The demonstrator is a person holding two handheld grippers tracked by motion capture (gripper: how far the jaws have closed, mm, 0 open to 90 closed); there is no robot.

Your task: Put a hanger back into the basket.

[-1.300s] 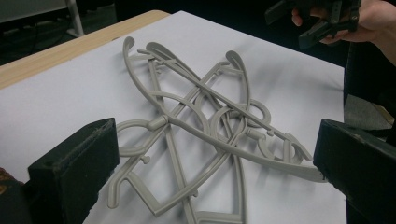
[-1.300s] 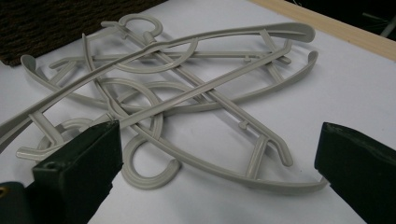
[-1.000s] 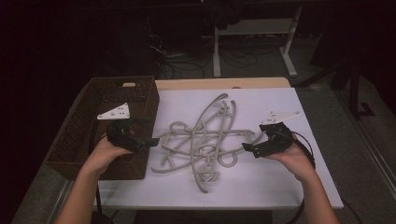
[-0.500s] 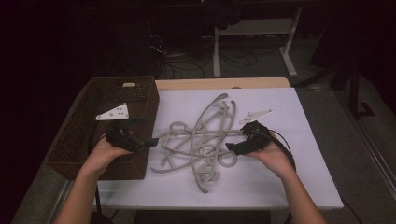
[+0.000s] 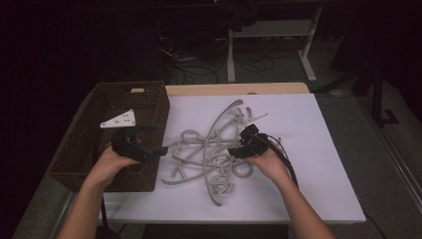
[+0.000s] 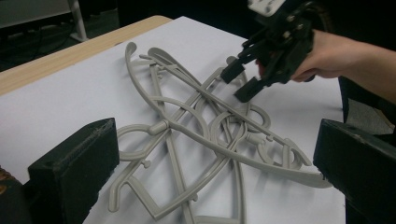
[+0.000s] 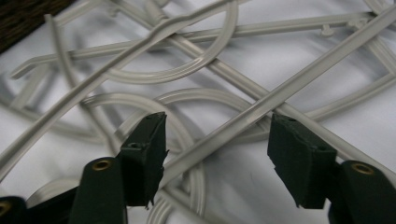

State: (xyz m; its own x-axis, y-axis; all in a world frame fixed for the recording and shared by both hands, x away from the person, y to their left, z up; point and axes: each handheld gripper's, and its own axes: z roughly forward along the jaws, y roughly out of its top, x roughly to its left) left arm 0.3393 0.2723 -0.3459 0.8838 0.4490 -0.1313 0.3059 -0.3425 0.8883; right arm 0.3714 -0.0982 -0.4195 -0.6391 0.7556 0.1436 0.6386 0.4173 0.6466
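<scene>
The bench [image 5: 318, 164], covered in white, carries a dark woven basket [image 5: 89, 144] at its 9 o'clock edge and a tangled heap of grey plastic hangers [image 5: 209, 149] at its centre. The basket looks empty as far as the high view shows, though its interior is dim, and every hanger lies on the white surface, so if the job is to move hangers into the basket, it appears barely begun: nothing is lifted and nothing is stowed. The left gripper [image 5: 149, 149] hovers over the basket's 3 o'clock rim, pointing toward the heap; its jaws stand wide apart with nothing between them, the heap lying beyond them in the left gripper view. The right gripper [image 5: 238, 149] is at the heap's 3 o'clock side, tilted down over the hangers. Its jaws are apart too, and in the right gripper view a straight hanger bar [image 7: 280, 95] runs diagonally across the gap between them, not yet pinched. Closing on that bar seems the step in hand; untangling it from its neighbours is left.
</scene>
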